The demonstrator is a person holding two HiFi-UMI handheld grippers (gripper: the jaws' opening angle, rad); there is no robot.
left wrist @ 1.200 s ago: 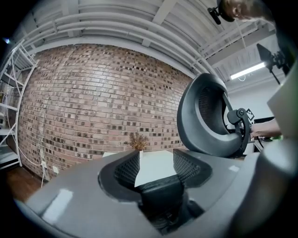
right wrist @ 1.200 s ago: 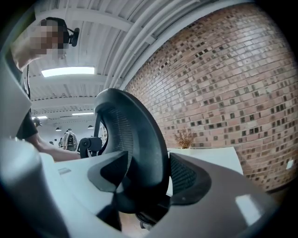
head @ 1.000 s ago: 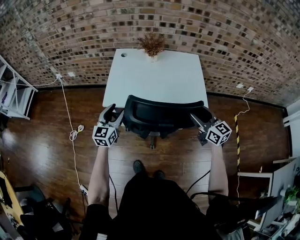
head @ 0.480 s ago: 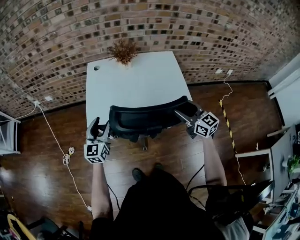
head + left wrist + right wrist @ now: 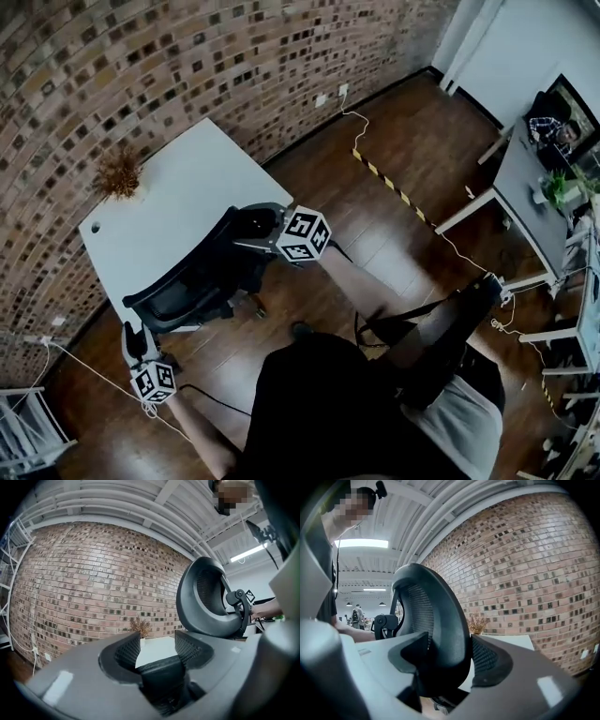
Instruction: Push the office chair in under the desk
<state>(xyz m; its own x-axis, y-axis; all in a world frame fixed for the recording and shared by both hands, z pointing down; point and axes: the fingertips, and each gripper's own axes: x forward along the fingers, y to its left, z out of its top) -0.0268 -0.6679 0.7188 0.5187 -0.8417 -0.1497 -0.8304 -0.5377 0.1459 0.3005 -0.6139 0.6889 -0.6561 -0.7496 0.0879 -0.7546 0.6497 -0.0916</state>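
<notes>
Two grippers on black mesh-backed office chair (image 5: pixel 187 281) at white rectangular desk's (image 5: pixel 178 192) near edge.
Clamped by right gripper (image 5: pixel 450 641) on backrest rim, by left gripper (image 5: pixel 158 641) on dark lower part, jaws partway apart.

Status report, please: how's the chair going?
Left hand-held gripper and right hand-held gripper clamp office chair backrest. Backrest at desk edge. Nothing seen blocking.

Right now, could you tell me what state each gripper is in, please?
Left gripper: closed on the office chair, on a dark part low between its jaws.
Right gripper: closed on the office chair's backrest rim.
</notes>
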